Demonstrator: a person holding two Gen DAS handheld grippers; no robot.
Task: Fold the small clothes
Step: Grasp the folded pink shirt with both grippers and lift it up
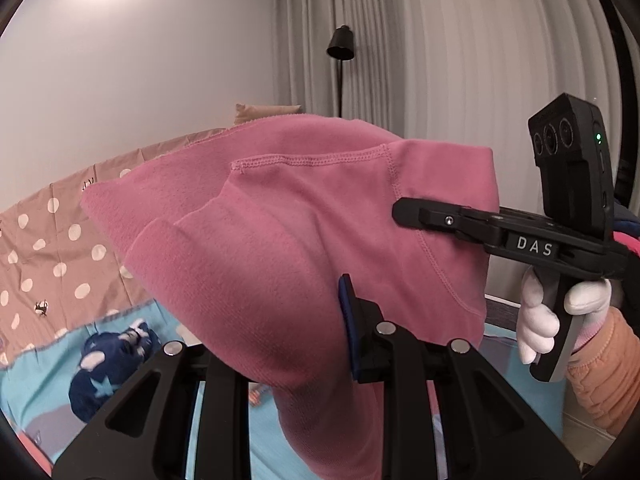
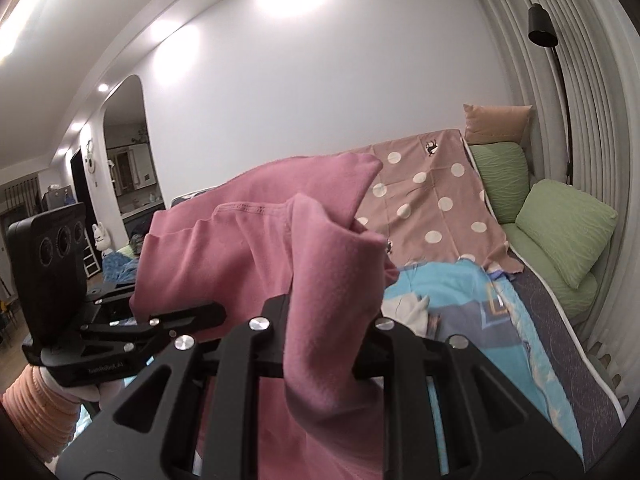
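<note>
The pink garment (image 1: pixel 256 240), a small fleecy piece with stitched seams, hangs in the air above the bed, stretched between the two tools and well clear of the covers. The left gripper (image 1: pixel 280 340) is clamped on a bunch of its cloth close to the lens, one blue-padded finger showing at the fabric's right edge while the other is hidden behind the folds. The right gripper (image 2: pixel 324 320) is likewise closed on a gathered ridge of pink cloth that rises between its fingers; in the left wrist view it reaches in from the right, gripped by a white-gloved hand (image 1: pixel 560 312). By my reading the step in hand is lifting and spreading the piece before any fold is made, since it sags in loose bulges, not flat. The next move likely calls for drawing the two holds apart to pull it taut, then lowering it onto the blue quilt (image 2: pixel 448 288) so it lies smooth. A navy star-print garment (image 1: pixel 108 368) lies crumpled on that quilt at the near left. Beyond, a brown polka-dot sheet (image 2: pixel 432 196) drapes the far side, green cushions (image 2: pixel 560 228) sit to the right, and a black floor lamp (image 1: pixel 340 44) stands against pale curtains.
</note>
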